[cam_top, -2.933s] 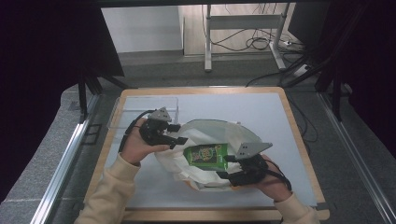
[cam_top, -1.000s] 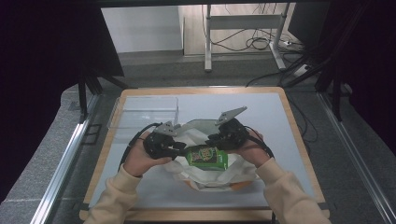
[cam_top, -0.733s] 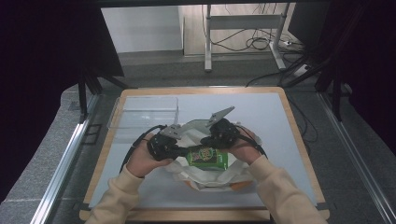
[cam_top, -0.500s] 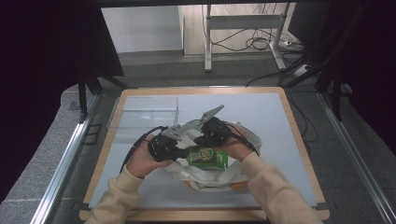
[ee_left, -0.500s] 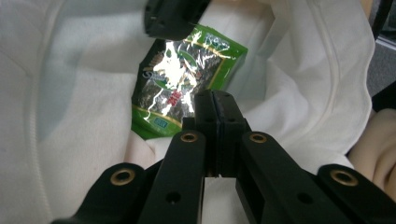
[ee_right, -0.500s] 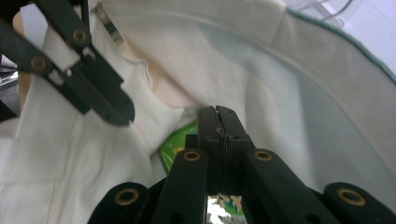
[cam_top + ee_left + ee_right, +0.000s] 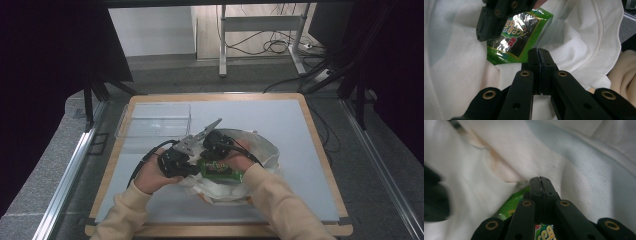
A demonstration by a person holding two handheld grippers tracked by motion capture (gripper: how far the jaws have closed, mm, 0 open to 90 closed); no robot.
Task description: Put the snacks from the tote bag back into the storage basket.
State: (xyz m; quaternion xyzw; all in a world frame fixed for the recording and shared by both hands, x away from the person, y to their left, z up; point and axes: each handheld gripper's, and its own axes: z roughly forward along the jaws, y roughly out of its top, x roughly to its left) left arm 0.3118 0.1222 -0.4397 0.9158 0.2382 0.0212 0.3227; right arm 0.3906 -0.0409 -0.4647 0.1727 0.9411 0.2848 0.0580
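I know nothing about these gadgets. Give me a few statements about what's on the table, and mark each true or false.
1. A green snack packet lies on a white cloth bag. True.
2. The left gripper has its jaws wide open. False: they are shut, pressed together at the bag's edge.
3. A clear plastic box stands at the far left of the mat. True.
4. The packet is inside the clear box. False: it rests on the bag, between the two grippers.
5. The right gripper has its jaws shut. True.
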